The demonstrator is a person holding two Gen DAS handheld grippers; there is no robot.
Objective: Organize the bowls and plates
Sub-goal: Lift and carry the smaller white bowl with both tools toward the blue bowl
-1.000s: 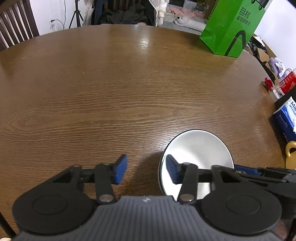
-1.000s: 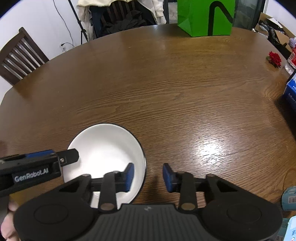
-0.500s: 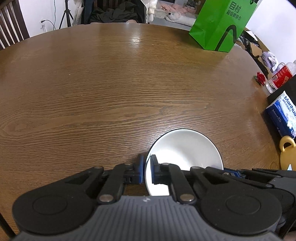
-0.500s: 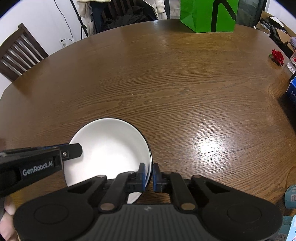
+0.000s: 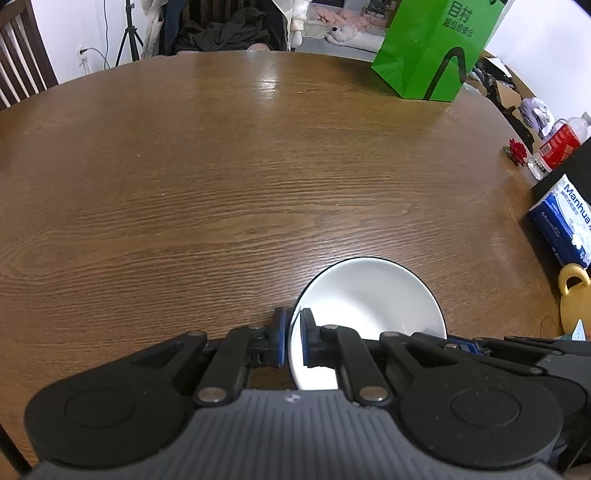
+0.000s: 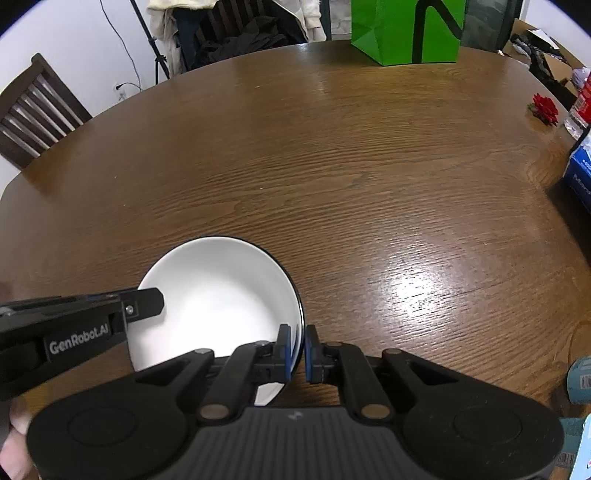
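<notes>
A white bowl with a thin dark rim (image 5: 369,295) (image 6: 218,295) sits on the brown wooden table near its front edge. My left gripper (image 5: 291,338) is shut on the bowl's left rim, one blue pad inside and one outside the wall. My right gripper (image 6: 298,349) is shut on the bowl's right rim in the same way. In the right wrist view the left gripper's black body enters from the left over the bowl. No plate is in view.
A green paper bag (image 5: 432,48) (image 6: 406,29) stands at the table's far edge. At the right edge are a blue tissue pack (image 5: 565,221), a red flower (image 6: 545,107), a bottle (image 5: 557,144) and a yellow object (image 5: 576,299). A wooden chair (image 6: 33,114) stands at far left.
Both grippers went from open, straddling the bowl's rim, to shut on it, left on the left rim and right on the right rim. The bowl has stayed where it was.
</notes>
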